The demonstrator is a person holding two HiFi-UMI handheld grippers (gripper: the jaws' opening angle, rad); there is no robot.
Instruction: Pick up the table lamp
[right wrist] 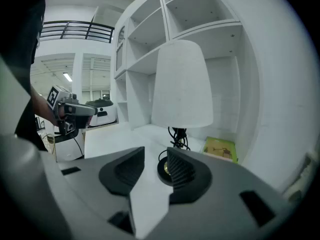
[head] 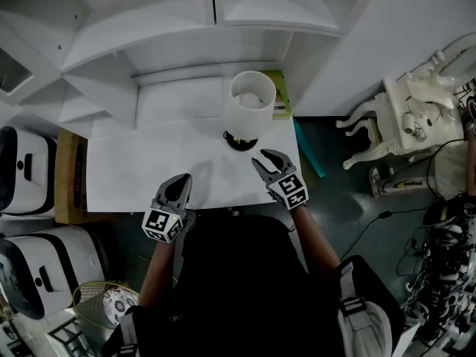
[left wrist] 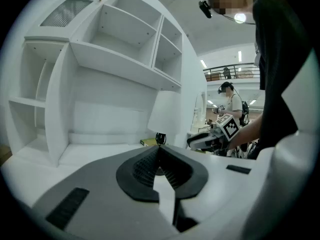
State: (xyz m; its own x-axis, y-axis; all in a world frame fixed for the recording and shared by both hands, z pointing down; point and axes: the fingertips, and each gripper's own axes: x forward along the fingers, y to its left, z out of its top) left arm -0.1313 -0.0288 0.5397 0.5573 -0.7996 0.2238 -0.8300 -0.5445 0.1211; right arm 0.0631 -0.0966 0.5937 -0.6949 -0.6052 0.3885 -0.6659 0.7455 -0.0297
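Observation:
The table lamp has a white shade [head: 251,101] and a round black base [head: 241,141]; it stands upright at the back right of the white desk [head: 141,166]. My right gripper [head: 264,158] hovers just in front of the base, open, with nothing between its jaws. In the right gripper view the shade [right wrist: 182,84] rises close ahead, and the base [right wrist: 165,170] shows beyond my right gripper [right wrist: 156,156]. My left gripper [head: 179,184] is over the desk's front edge, shut and empty. From my left gripper [left wrist: 159,150] the lamp [left wrist: 170,114] stands further off.
A green book [head: 279,95] lies beside the lamp against the shelf unit [head: 216,21]. An ornate white chair [head: 409,117] and floor cables [head: 446,274] are to the right. White machines [head: 30,169] and a wire basket [head: 104,303] stand at the left.

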